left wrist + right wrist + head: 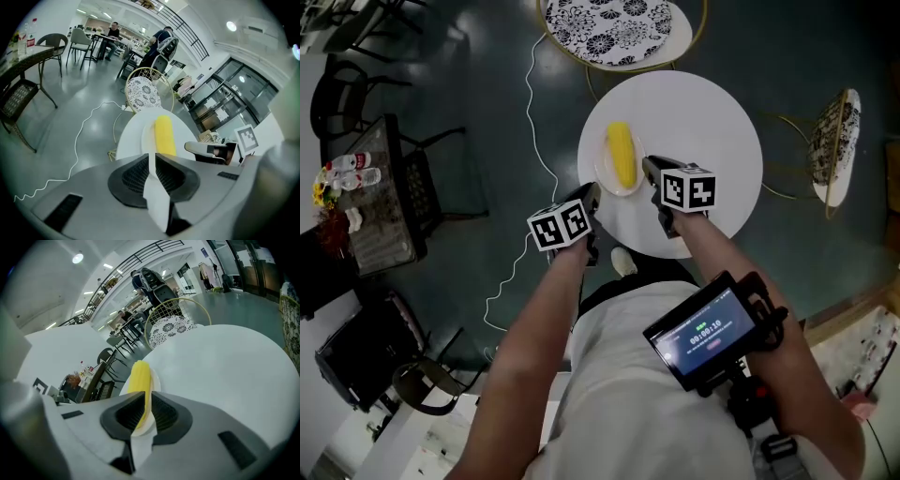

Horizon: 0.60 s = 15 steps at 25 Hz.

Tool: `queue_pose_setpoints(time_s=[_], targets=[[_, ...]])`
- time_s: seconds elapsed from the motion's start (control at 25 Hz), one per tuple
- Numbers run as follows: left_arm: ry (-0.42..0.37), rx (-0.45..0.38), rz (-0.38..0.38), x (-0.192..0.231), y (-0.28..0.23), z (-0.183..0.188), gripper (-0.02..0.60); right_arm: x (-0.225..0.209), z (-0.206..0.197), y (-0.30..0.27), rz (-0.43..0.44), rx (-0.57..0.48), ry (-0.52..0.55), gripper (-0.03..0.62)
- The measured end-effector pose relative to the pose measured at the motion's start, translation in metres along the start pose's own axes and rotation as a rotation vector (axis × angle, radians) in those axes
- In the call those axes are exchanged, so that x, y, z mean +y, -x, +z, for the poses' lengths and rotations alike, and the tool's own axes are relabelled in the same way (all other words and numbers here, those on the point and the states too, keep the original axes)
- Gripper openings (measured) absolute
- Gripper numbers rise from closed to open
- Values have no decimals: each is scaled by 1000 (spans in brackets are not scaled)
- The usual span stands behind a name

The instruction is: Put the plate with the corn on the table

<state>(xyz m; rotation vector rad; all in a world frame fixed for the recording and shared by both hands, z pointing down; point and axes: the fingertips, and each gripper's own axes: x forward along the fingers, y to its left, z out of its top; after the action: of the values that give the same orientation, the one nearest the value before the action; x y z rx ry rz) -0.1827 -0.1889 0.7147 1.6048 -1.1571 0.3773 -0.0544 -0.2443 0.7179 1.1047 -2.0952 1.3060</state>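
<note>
Head view, steeply down: a round white table [712, 141]. Over its left part, whether resting or just above I cannot tell, is a white plate [602, 173] carrying a yellow corn cob [622, 155]. The left gripper [589, 197] and right gripper [650, 169] each clamp the plate's thin rim from opposite sides. If one lets go first, the plate could tilt and the cob could roll off the table's near edge. The chest screen [705, 330] shows a timer, its digits unclear.

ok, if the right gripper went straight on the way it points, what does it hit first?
The corn cob, likely: the right gripper is shut on the plate rim, pointing at it.
</note>
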Motion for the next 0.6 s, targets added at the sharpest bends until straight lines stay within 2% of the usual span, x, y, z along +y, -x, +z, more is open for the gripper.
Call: queue_pose_setpoints(time_s=[0.12,0.2,0.32,0.6], targets=[[-10,-14,-17,-5,6,1,43,7,2,5,10,-13,9,51],[-21,-32,-26,-9,18,0,42,17,2,15,18,-32,15,8],[-43,-65,-41,-16,37,2,8,31,2,30,28,-50,25,8],[-80,-131,-97,-32,69,4,8,54,-1,55,80,-81,42,8]])
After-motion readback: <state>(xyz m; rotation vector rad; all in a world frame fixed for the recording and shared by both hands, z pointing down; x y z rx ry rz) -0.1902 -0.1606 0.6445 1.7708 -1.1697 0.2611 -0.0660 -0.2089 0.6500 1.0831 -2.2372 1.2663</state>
